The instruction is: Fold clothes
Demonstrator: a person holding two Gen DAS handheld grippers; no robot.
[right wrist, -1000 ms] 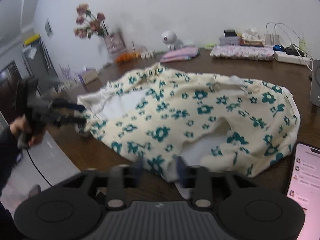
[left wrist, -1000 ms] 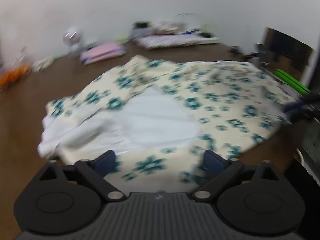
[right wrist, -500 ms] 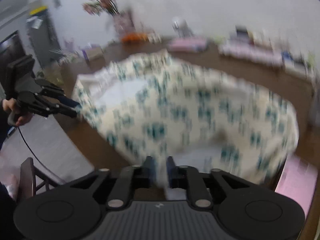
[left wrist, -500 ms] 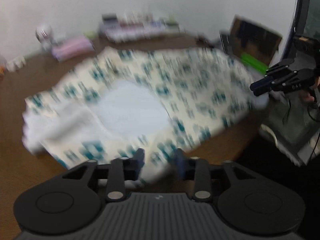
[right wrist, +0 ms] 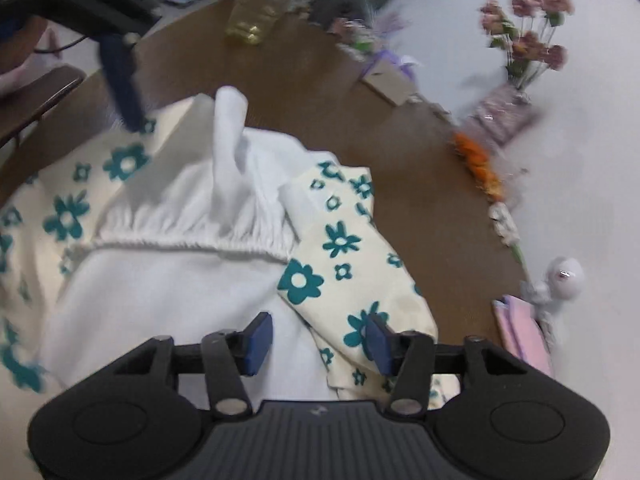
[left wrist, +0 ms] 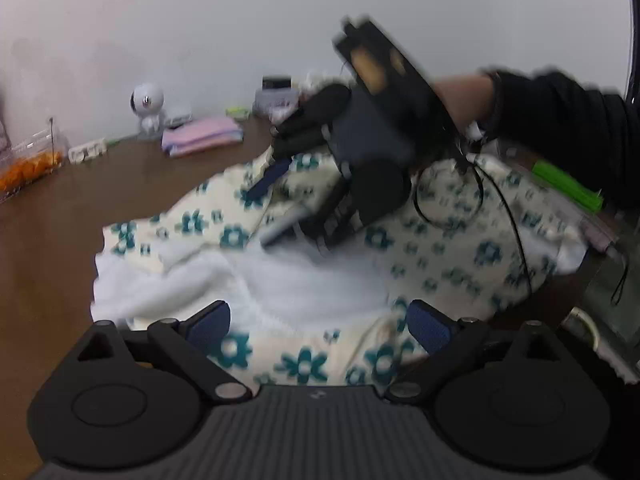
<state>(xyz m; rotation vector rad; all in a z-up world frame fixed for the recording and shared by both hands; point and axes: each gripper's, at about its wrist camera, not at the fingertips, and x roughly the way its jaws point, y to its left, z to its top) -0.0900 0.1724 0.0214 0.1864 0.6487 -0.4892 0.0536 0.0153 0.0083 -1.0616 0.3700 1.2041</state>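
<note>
While the floral garment (right wrist: 340, 240) lies on the table (right wrist: 288, 92), each hand-held gripper, left (left wrist: 320, 322) and right (right wrist: 318, 338), gapes empty.

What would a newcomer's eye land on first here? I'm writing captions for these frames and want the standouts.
The cream garment with teal flowers dominates, spread over the brown table with its white lining turned up. In the left wrist view the right gripper, held by a dark-sleeved hand, reaches in over the cloth, fingers apart. Pink dried flowers stand at the table's far edge.
</note>
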